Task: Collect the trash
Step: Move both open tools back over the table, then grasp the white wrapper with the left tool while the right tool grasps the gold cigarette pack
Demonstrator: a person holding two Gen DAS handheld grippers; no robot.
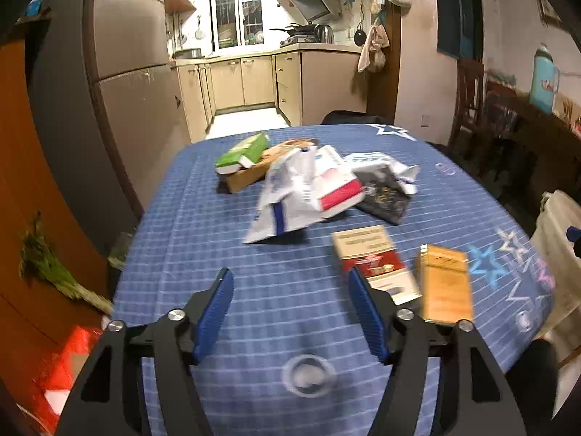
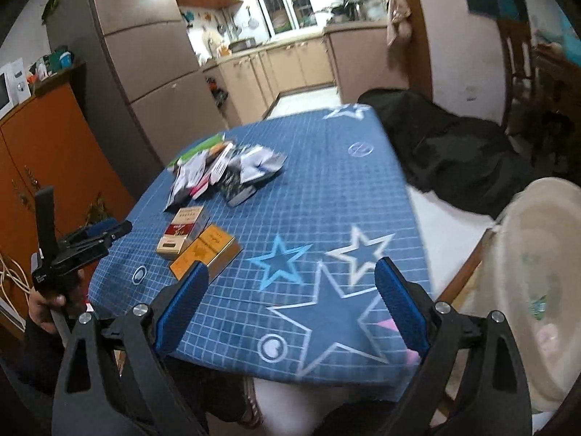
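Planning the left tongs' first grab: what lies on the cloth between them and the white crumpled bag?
Nothing: in the left wrist view only bare blue tablecloth lies between the open left tongs and the white crumpled bag.

Cloth tablecloth (image 1: 290,290) – matt, glossy cardboard packs (image 1: 445,283)

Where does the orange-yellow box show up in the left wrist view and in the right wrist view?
Left wrist view: the orange-yellow box lies lower right on the blue tablecloth, right of the red and white box.
Right wrist view: it sits left of centre, near the table's near edge, just beyond the right gripper's left finger.
Shared landmark: the red and white box, lying right beside it in both.
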